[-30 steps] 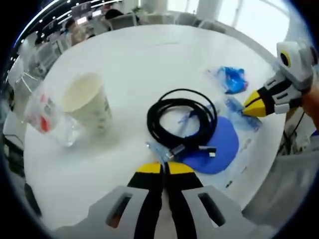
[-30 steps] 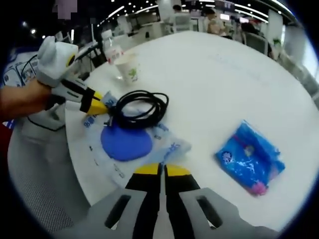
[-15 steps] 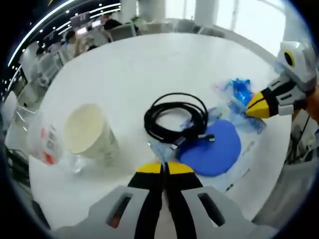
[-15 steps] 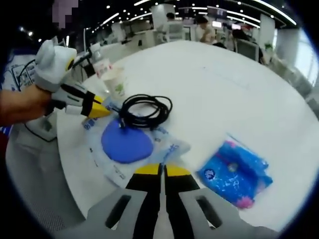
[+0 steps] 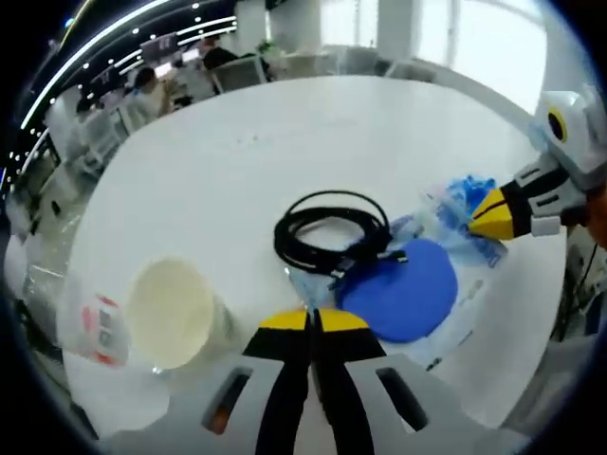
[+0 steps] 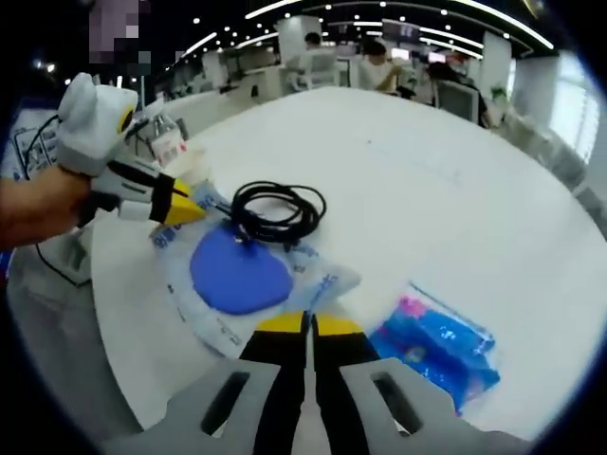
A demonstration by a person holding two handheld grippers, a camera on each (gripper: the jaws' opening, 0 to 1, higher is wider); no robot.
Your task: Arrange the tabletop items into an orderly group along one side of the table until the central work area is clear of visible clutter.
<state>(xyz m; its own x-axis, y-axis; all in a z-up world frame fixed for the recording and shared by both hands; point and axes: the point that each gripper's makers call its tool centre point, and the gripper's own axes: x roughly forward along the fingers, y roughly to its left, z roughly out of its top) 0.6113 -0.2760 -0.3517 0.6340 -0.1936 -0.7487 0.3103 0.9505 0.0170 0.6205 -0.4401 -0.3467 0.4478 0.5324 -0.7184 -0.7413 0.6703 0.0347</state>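
A: Status? Both grippers, left (image 5: 311,320) and right (image 6: 305,324), have jaws pressed together, holding nothing.

B: Coiled black cable (image 5: 330,230) rests partly on the blue-disc bag (image 6: 248,277) near the table (image 5: 237,142) edge. Risk: dragging the bag may tip the paper cup (image 5: 175,311).

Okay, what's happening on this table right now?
A person holds a pair of tongs in each hand over a round white table, tidying it. Both the left tongs and right tongs are shut and hold nothing. A coiled black cable lies partly on a clear bag with a blue disc; a blue packet sits beside it. A paper cup and a plastic bottle stand at the table edge.
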